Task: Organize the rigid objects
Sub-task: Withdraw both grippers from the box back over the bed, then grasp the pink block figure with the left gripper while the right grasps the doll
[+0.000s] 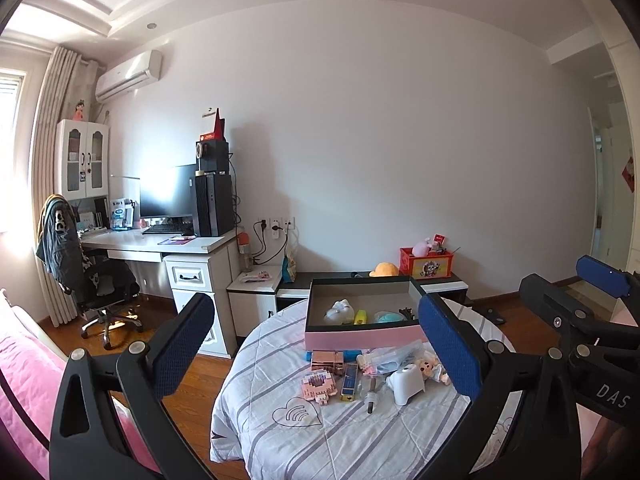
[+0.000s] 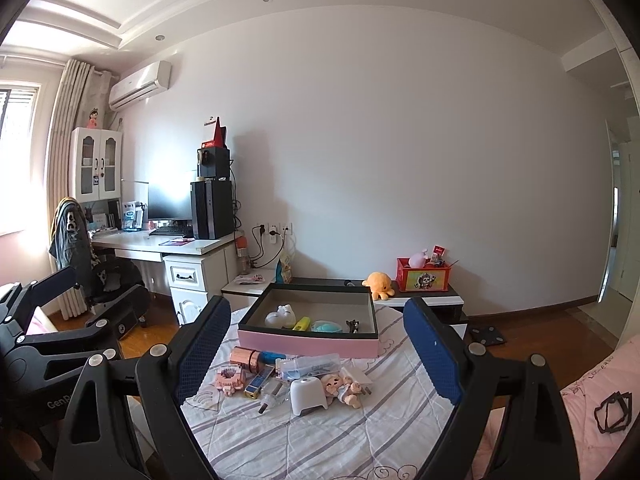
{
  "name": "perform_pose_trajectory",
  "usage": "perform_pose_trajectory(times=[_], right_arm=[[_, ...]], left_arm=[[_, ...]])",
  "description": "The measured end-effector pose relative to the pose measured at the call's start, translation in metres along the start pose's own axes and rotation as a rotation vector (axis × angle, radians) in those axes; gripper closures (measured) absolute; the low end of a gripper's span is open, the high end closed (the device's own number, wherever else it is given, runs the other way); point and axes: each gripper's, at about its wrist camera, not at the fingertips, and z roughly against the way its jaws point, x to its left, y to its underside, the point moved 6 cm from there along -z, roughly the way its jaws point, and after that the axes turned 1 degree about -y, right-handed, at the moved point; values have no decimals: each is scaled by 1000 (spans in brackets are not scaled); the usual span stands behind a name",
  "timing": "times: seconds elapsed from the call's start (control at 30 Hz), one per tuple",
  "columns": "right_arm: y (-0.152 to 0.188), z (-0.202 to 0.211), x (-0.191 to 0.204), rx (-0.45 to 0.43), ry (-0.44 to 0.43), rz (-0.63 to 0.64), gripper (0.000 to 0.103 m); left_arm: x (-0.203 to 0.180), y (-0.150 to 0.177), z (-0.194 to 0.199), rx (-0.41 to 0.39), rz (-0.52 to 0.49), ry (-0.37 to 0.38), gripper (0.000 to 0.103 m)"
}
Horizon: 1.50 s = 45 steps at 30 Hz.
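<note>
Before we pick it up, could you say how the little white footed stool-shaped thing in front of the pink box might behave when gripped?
The white footed object looks like smooth hard plastic, so probably stiff, light, perhaps slippery. It stands on short legs on soft bedding, so a push may tip it.

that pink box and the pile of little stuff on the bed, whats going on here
A person holds a two-finger gripper in each hand, sorting small rigid items into the pink box on the striped quilt. Both the left gripper and the right gripper are open and empty, hanging short of the pile. The box already holds a white figure, a yellow item and a teal one. In front of it lie a white stool-shaped piece, a small doll and a pink brick model.
</note>
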Motion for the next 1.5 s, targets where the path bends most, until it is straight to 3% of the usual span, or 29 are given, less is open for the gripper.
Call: perform_pose_trajectory(times=[0.37,0.63,0.93,1.13,1.5], right_arm=[[6,-6,1,27,1,-1,13],[22,-30,-1,89,1,-4,13],[75,-88,-5,244,10,0,13],[115,-132,-19,367,21,-21,13],[154,-185,-53,485,75,-52,13]], left_arm=[[-1,7,-10,31,2,8,0],[-1,30,-39,109,4,23,0],[1,97,-106,310,15,72,0],[3,136,-149,431,25,63,0],[17,195,-233,612,48,-4,0]])
